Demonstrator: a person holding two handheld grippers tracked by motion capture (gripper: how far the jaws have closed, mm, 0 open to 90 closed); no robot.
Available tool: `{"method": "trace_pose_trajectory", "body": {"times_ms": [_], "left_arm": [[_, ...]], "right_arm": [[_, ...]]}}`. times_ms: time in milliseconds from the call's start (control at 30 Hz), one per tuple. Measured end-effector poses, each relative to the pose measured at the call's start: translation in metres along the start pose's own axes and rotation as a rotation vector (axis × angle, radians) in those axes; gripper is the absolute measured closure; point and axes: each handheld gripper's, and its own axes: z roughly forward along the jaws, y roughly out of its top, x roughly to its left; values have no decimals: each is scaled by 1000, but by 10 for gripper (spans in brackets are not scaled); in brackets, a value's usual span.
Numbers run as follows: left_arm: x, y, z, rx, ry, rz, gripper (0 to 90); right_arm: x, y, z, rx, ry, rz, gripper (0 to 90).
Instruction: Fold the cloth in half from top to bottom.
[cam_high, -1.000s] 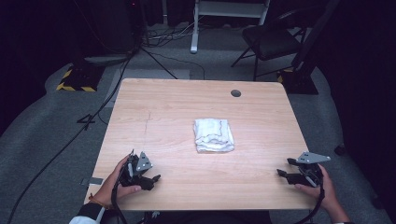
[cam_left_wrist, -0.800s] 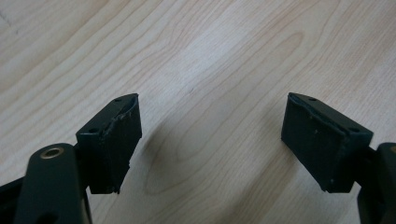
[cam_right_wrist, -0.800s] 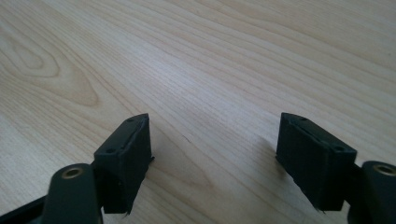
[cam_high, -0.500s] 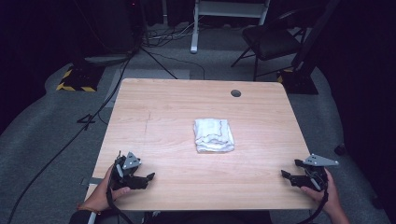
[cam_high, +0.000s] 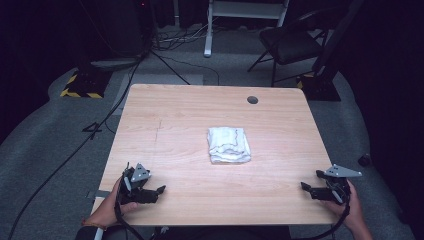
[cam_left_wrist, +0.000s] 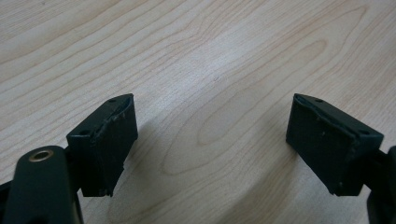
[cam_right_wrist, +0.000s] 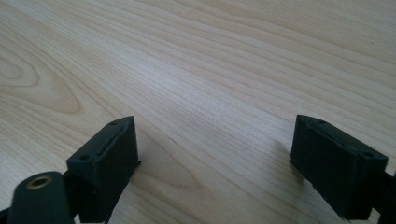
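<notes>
Wooden table (cam_high: 175, 120), with the folded white cloth (cam_high: 229, 145) at its centre, well apart from both grippers. Your left gripper (cam_high: 159, 190) and right gripper (cam_high: 304, 186) rest near the front edge, jaws spread wide, holding nothing. Risk: a one-sided pinch could unfold the cloth.

Pale wooden table (cam_high: 175, 115), folded white cloth (cam_high: 228, 144) near its middle.
</notes>
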Motion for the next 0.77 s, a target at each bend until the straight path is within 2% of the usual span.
{"method": "trace_pose_trajectory", "body": {"times_ms": [767], "left_arm": [[1, 0, 0, -4, -9, 4, 166]], "right_arm": [[0, 0, 0, 0, 2, 1, 149]]}}
